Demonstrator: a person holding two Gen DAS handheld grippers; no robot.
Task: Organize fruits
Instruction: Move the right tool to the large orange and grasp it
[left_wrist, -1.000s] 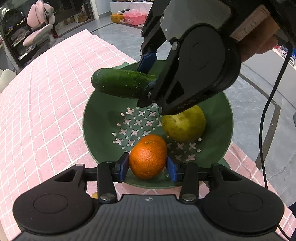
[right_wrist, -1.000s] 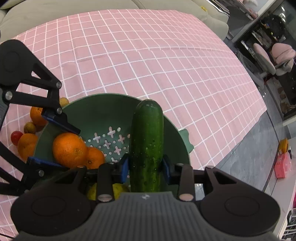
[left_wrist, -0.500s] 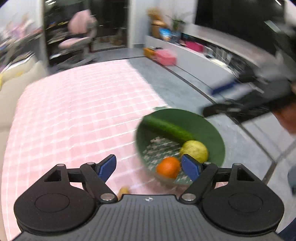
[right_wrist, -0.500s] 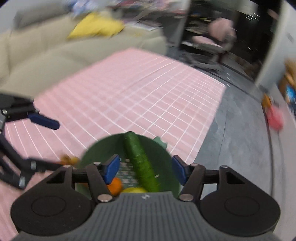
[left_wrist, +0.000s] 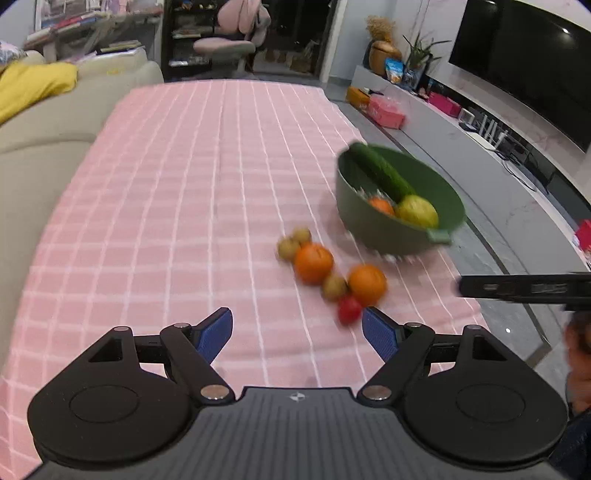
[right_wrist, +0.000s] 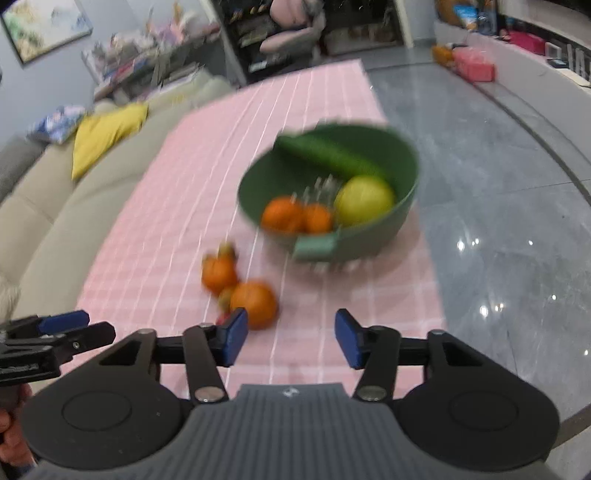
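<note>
A green colander bowl (left_wrist: 369, 229) stands near the table's right edge. In it lie a cucumber (left_wrist: 380, 173), a yellow-green fruit (left_wrist: 417, 212) and an orange (left_wrist: 380, 205). In the right wrist view the bowl (right_wrist: 369, 240) shows two oranges (right_wrist: 284, 216). On the pink cloth in front of it lie two loose oranges (left_wrist: 313, 263), a small red tomato (left_wrist: 349, 310) and small brownish fruits (left_wrist: 288, 248). My left gripper (left_wrist: 297, 325) hovers open and empty, back from the loose pile. My right gripper (right_wrist: 290, 325) is also empty, its jaws closing, with a loose orange (right_wrist: 255, 302) just past its left pad.
The pink checked cloth (left_wrist: 184, 206) covers the table, and a beige sofa (left_wrist: 44, 155) runs along its left side. Grey floor (right_wrist: 498, 221) drops away right of the bowl. Each gripper shows at the edge of the other's view.
The left gripper let go of an orange and the right let go of the cucumber; both now lie in the bowl. Both grippers pulled back from the bowl and rolled level.
</note>
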